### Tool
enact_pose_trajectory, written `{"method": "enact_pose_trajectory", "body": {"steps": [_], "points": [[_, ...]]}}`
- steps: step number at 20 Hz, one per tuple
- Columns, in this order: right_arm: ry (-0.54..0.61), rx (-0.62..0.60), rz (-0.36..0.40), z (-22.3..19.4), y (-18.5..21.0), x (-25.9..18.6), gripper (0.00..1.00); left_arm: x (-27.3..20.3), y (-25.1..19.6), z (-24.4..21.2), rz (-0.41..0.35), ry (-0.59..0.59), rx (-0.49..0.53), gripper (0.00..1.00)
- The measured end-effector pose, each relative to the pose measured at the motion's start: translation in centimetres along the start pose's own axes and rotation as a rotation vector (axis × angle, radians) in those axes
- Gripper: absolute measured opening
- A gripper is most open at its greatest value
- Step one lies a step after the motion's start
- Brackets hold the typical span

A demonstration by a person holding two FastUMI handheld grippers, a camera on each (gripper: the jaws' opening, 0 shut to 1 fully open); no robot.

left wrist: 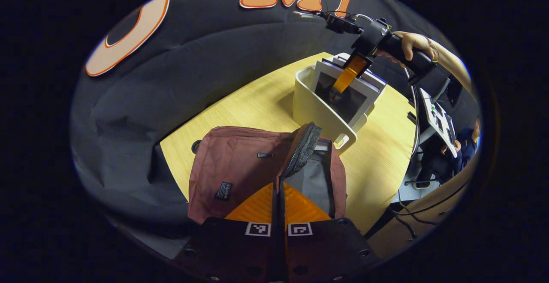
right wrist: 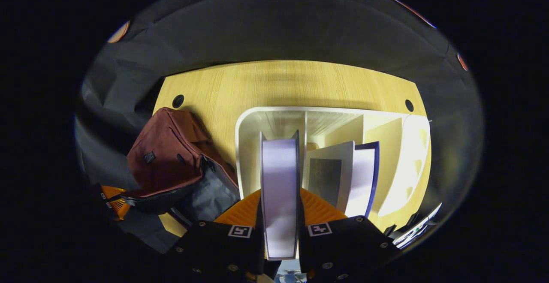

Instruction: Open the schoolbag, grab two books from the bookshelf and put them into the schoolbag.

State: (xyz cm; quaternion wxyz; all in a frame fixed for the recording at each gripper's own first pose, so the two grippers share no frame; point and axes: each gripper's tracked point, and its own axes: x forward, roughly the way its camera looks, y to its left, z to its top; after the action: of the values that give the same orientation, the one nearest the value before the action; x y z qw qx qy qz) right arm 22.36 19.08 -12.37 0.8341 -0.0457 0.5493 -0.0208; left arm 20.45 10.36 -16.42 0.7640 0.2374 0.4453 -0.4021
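Observation:
The maroon schoolbag (left wrist: 231, 163) lies on the wooden table (left wrist: 257, 103), its zipped flap (left wrist: 302, 146) lifted so the grey lining (left wrist: 315, 180) shows. My left gripper (left wrist: 279, 188) is shut on the flap's edge. Behind the bag stands the white bookshelf (left wrist: 317, 111) with several books. My right gripper (left wrist: 349, 73) reaches into it from above. In the right gripper view, the right gripper (right wrist: 279, 193) is shut on a book (right wrist: 279, 176) seen edge-on in the bookshelf (right wrist: 248, 124). Two more books (right wrist: 330, 176) lean to its right. The schoolbag (right wrist: 167, 150) lies at the left, with the left gripper (right wrist: 113, 201) at its mouth.
A hand (left wrist: 411, 45) holds the right gripper. A white stand (left wrist: 437, 120), a seated person (left wrist: 465, 146) and cables (left wrist: 411, 218) are beyond the table's right edge. Black cloth (left wrist: 171, 60) surrounds the table. Cable holes (right wrist: 178, 100) (right wrist: 408, 105) mark its far corners.

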Motion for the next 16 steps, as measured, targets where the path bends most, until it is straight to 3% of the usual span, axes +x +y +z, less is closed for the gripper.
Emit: {"method": "enact_pose_trajectory", "body": {"steps": [7,13,16], "points": [[-0.085,0.035,0.042,0.0,0.8,-6.0,0.32,0.0,0.2,-0.1,-0.002,0.0,0.009,0.0],[-0.23,0.042,0.029,-0.7,-1.6,-14.3,0.32,-0.2,-0.1,-0.1,-0.013,-0.01,0.027,0.01],[-0.287,0.074,0.088,-2.6,-1.5,-18.3,0.32,-0.4,-0.2,0.0,-0.017,-0.012,0.035,0.0]]}}
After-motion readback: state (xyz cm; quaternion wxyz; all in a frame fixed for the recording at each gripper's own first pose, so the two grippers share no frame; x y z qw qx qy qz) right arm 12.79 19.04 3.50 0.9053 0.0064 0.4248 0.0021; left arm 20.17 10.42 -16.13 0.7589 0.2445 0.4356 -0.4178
